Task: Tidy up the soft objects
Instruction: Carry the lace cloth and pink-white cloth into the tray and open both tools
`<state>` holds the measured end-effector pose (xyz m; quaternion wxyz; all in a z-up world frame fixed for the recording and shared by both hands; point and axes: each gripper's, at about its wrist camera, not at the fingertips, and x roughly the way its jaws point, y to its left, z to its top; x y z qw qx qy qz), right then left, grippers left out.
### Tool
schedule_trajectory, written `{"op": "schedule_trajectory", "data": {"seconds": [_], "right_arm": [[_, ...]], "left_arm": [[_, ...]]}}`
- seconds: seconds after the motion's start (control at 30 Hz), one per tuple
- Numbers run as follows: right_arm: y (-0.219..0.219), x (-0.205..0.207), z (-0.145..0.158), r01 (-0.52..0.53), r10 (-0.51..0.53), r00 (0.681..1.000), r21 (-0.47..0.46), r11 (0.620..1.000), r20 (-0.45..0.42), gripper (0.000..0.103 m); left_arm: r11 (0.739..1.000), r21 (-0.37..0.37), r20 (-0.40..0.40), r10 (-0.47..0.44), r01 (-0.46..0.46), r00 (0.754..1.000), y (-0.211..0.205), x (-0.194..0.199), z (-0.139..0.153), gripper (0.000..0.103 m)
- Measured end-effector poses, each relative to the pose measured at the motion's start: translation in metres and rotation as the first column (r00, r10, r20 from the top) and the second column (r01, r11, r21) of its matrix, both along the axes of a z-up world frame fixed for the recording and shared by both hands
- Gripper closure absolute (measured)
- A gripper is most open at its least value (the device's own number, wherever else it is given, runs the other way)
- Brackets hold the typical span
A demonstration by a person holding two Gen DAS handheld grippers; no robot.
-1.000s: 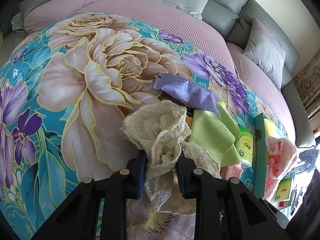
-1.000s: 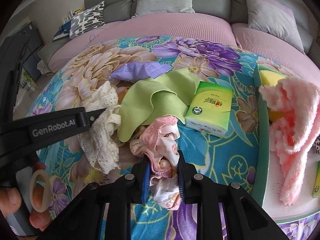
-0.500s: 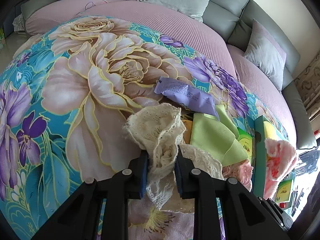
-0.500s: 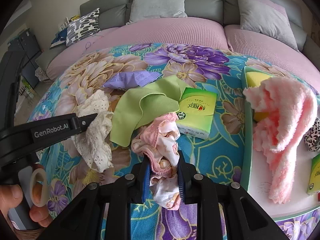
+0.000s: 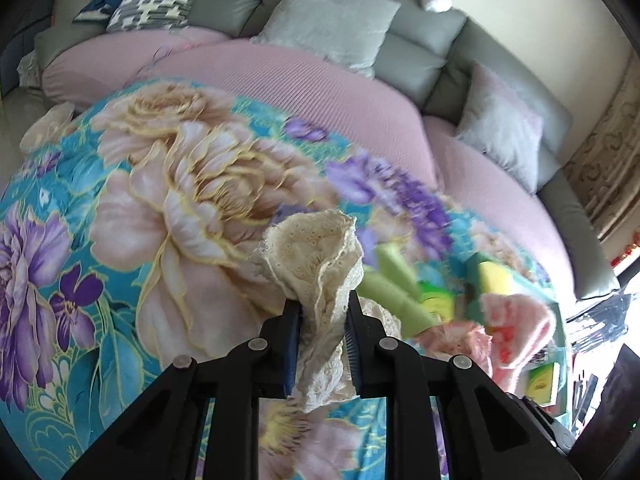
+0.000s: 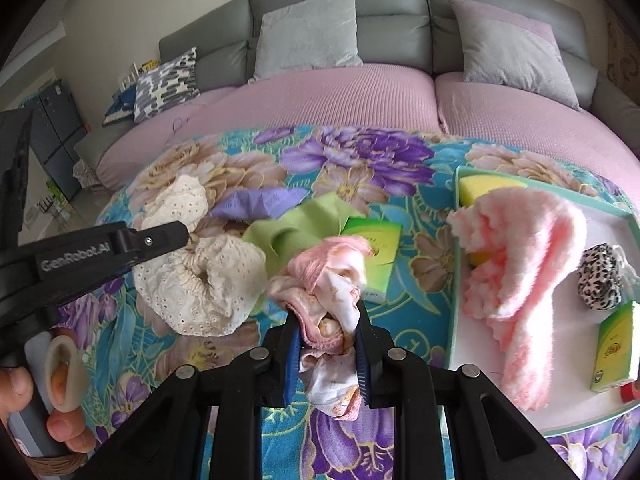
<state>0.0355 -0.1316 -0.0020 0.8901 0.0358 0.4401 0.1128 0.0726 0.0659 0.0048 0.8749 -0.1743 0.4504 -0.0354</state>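
My left gripper [image 5: 320,312] is shut on a cream lace cloth [image 5: 316,256] and holds it up off the floral blanket [image 5: 160,200]; the cloth also shows in the right wrist view [image 6: 200,280], hanging from the left gripper's fingers [image 6: 160,240]. My right gripper [image 6: 328,320] is shut on a pink and white garment [image 6: 324,280], lifted above the blanket [image 6: 360,160]. A green-rimmed white tray [image 6: 456,240] at the right holds a fluffy pink towel [image 6: 528,248], a yellow sponge [image 6: 480,188], a leopard-print item [image 6: 600,280] and a green tissue pack [image 6: 616,348].
A light green cloth [image 6: 304,224], a purple packet [image 6: 260,204] and a green tissue pack [image 6: 376,244] lie on the blanket between the grippers. A grey sofa [image 6: 340,12] with pink seat covers and several cushions runs behind.
Both grippers have risen with their cloths; the lace cloth and the pink garment now hang clear of the blanket. The left view has tilted up and swung, blurring the right side.
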Motion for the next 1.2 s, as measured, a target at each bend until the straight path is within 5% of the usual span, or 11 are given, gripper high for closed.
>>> {"op": "schedule_trajectory", "data": {"seconds": [0.6, 0.93, 1.2], "right_arm": [[-0.058, -0.019, 0.051, 0.158, -0.157, 0.975, 0.01, 0.987, 0.155, 0.079], [-0.138, -0.033, 0.06, 0.373, -0.369, 0.91, 0.012, 0.928, 0.187, 0.079], [-0.188, -0.039, 0.058, 0.509, -0.499, 0.845, -0.002, 0.861, 0.191, 0.079]], "left_arm": [[0.996, 0.017, 0.183, -0.091, 0.089, 0.979, -0.037, -0.02, 0.062, 0.081], [0.971, 0.067, 0.195, -0.239, 0.23, 0.951, -0.094, -0.022, 0.074, 0.081], [0.924, 0.094, 0.225, -0.383, 0.371, 0.896, -0.154, -0.023, 0.089, 0.081]]}}
